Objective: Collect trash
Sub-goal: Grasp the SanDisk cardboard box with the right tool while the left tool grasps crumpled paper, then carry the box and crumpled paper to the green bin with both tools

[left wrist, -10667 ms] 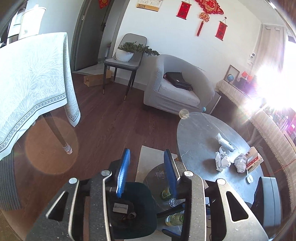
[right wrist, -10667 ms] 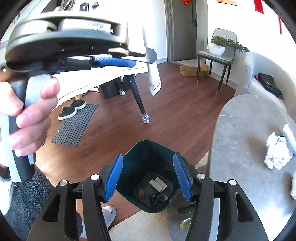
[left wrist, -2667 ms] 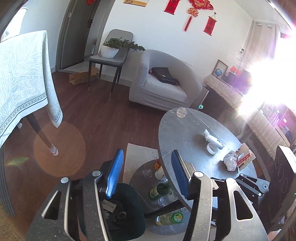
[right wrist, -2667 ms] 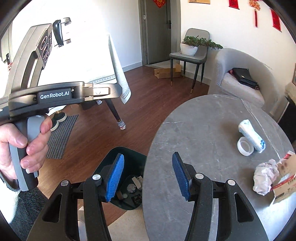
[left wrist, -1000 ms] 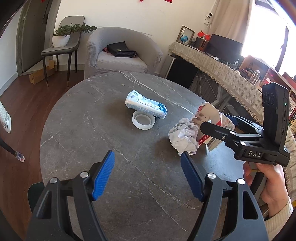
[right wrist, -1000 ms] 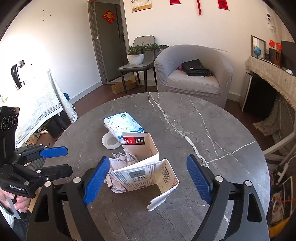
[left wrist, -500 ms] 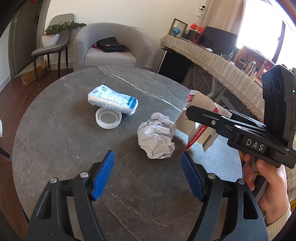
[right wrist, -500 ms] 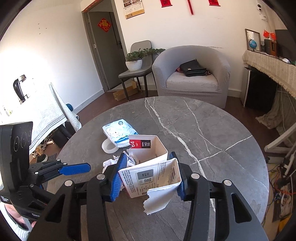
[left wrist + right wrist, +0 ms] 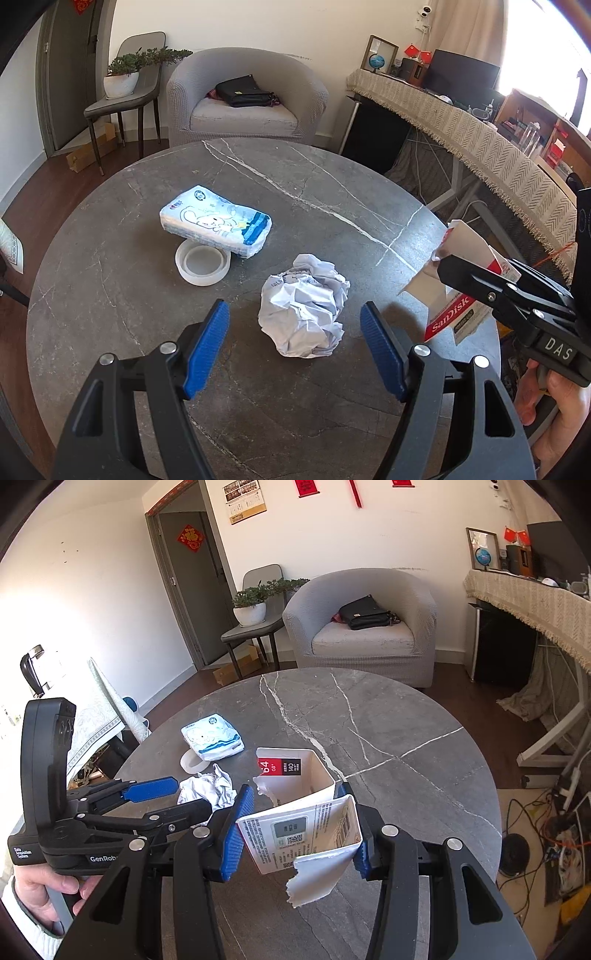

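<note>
A crumpled white paper ball lies on the round grey marble table. My left gripper is open, its blue pads on either side of the ball and a little short of it. The ball also shows in the right wrist view. My right gripper is shut on a torn white and red SanDisk card box and holds it above the table. The box shows at the right in the left wrist view.
A blue and white tissue pack rests partly on a white tape ring further back on the table. A grey armchair with a black bag stands behind the table. A cloth-covered desk runs along the right.
My right gripper has closed on the card box and lifted it off the table. My left gripper has moved in toward the paper ball, which now sits between its pads.
</note>
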The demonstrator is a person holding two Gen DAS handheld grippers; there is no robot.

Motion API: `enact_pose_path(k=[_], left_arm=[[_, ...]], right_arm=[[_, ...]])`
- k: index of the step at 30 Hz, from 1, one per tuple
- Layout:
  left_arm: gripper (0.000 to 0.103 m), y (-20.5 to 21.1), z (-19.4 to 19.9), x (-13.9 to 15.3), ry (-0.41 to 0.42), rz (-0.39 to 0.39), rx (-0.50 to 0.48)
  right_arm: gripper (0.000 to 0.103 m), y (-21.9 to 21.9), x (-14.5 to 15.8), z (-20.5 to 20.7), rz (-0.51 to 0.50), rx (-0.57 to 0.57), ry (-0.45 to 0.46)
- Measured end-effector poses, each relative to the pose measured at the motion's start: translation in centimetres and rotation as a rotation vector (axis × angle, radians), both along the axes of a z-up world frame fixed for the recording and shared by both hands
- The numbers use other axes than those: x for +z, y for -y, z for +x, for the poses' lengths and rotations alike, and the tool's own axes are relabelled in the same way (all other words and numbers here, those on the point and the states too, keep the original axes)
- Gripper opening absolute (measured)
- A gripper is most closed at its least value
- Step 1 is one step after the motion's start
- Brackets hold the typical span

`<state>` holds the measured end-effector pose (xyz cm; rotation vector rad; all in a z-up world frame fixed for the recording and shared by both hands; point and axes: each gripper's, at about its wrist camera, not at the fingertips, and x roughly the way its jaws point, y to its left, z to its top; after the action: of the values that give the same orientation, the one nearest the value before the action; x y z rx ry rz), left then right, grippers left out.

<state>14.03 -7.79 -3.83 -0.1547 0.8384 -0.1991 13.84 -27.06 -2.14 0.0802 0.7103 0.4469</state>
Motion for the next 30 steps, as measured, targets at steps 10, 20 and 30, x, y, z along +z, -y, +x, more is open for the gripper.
enact_pose_path(k=[10, 20, 30], left_arm=[[0.050, 0.2, 0.8, -1.0, -0.048, -0.037, 0.009], [0.050, -1.9, -0.5, 0.3, -0.006, -0.057, 0.026], [0.050, -5.8, -2.8, 1.7, 0.031, -0.048, 0.042]], right_arm=[[0.048, 0.4, -0.4, -0.1, -0.016, -0.002, -0.018], [0.048, -1.9, 0.6, -0.1, -0.028, 0.023, -0.009], [0.048, -6.7, 1.6, 0.1, -0.033, 0.083, -0.004]])
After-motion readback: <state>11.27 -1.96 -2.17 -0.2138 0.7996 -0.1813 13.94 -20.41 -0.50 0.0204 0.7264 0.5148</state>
